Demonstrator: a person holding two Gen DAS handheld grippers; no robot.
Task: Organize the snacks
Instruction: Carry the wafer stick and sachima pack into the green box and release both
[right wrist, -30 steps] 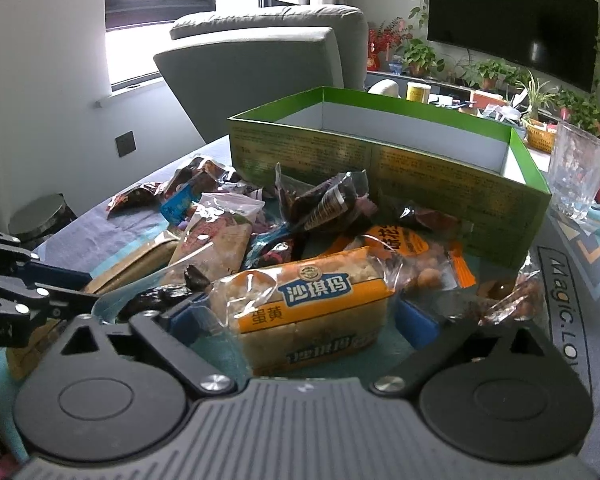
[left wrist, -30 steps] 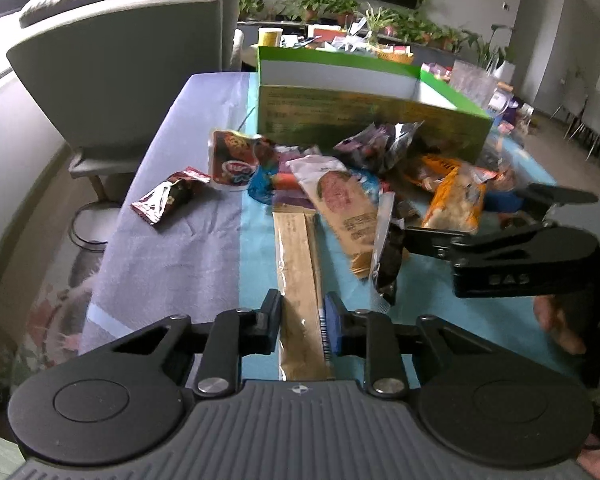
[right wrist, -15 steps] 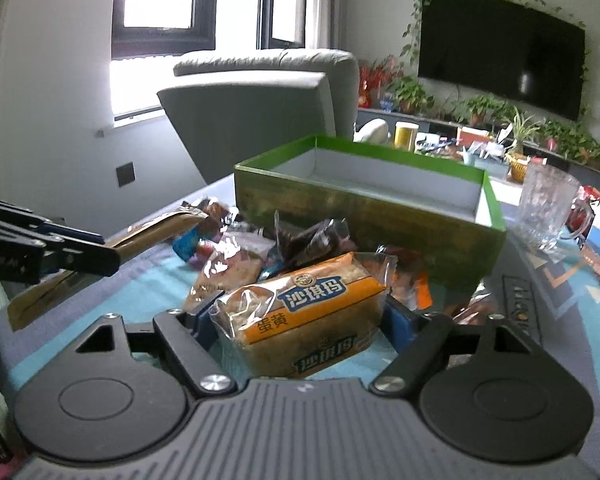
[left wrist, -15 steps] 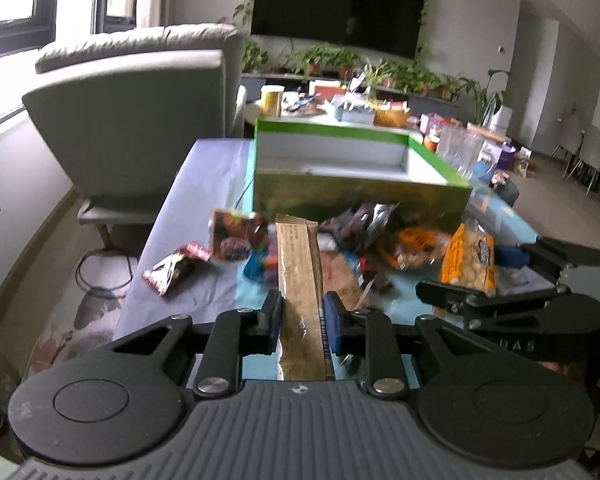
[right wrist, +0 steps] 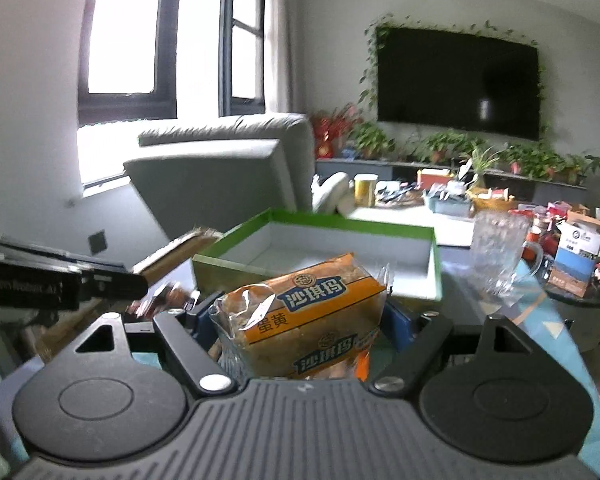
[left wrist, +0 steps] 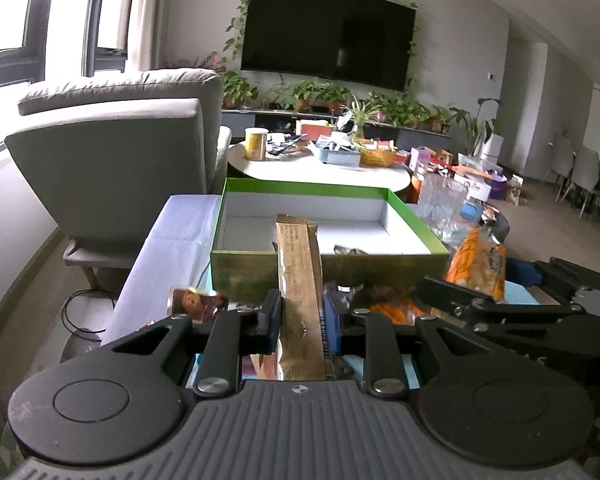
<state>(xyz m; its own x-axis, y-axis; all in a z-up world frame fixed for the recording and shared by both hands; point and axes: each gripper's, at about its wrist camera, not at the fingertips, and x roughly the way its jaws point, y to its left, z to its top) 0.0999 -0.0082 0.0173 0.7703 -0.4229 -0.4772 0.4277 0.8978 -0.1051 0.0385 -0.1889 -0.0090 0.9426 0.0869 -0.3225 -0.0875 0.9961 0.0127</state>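
Carrying is the step in hand, I judge. On the left, the left gripper (left wrist: pixel 302 320) has its jaws narrowed on a long tan packet (left wrist: pixel 300 280) that juts toward the green box (left wrist: pixel 328 270). To the right, the right gripper (right wrist: pixel 296 326) clamps an orange cake pack (right wrist: pixel 304 312). Next, each should pass over the near wall, then release inside the box.

Glossy crinkled plastic wraps the orange snack pack (right wrist: pixel 304 320) (box (right wrist: pixel 436 276): matt cardboard).
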